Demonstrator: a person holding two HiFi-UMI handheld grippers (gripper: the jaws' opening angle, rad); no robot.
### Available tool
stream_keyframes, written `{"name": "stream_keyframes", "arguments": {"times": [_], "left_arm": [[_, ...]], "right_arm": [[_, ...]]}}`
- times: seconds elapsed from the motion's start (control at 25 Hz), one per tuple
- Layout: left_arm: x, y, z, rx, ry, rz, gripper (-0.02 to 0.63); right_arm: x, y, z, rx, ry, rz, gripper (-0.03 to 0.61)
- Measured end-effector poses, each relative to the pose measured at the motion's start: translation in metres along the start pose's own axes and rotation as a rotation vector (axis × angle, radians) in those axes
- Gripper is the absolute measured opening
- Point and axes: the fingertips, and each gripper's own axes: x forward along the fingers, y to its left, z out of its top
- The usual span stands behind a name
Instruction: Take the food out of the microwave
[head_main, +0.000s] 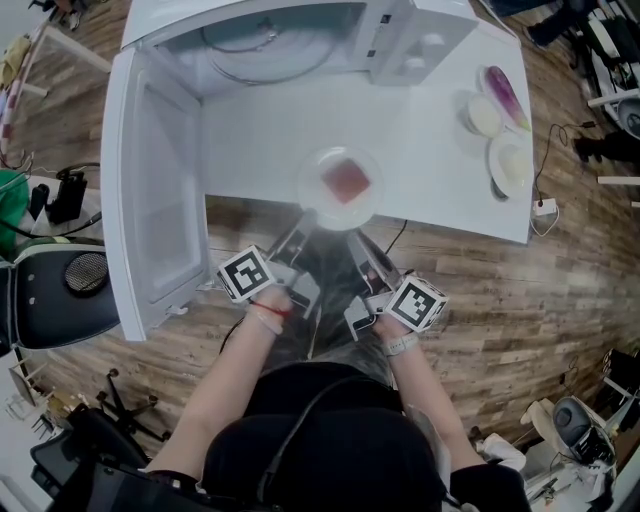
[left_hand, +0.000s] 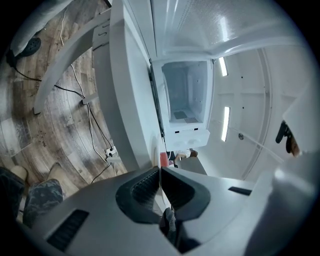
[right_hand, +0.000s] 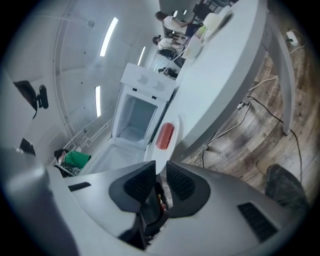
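Gripping the plate (head_main: 318, 205) rim with narrow jaws on left gripper (head_main: 298, 240) and right gripper (head_main: 357, 243), you hold the food (head_main: 346, 180) straight ahead, midway between them.

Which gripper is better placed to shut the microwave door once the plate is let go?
Left, probably. The open door hangs on the same side as the left gripper, while the right gripper sits farther from it, across the plate. Both grip the plate's near rim.
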Motion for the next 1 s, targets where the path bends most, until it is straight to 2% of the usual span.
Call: {"name": "stream_keyframes", "arguments": {"times": [0.12,0.2,0.28,0.56,0.68,0.88,1.0], "left_arm": [[0.001,-0.004,-0.003,-0.054,-0.016,-0.020,0.023],[0.001,0.000,-0.002,-0.031,-0.009,-0.007,0.023],[0.002,0.005,-0.001,0.004,0.002,0.011,0.023],[0.005,0.001,-0.002,-0.030,0.009,-0.023,0.025],[0.006,-0.001,-0.002,0.001,0.027,-0.036,0.026],[0.007,-0.006,-0.006,0.010,0.053,-0.058,0.093],[0.008,-0.005,-0.012,0.024,0.079,-0.045,0.109]], "right_arm": [[0.005,0.004,-0.013,-0.108,0.069,-0.021,0.072],[0.011,0.003,-0.016,-0.141,0.090,-0.035,0.061],[0.016,0.003,-0.015,-0.136,0.092,-0.036,0.052],[0.018,0.002,-0.013,-0.092,0.090,-0.035,0.037],[0.019,0.001,-0.011,-0.072,0.080,-0.032,0.037],[0.019,-0.001,-0.008,-0.024,0.053,-0.029,0.037],[0.021,0.001,-0.006,-0.010,0.044,-0.022,0.037]]}}
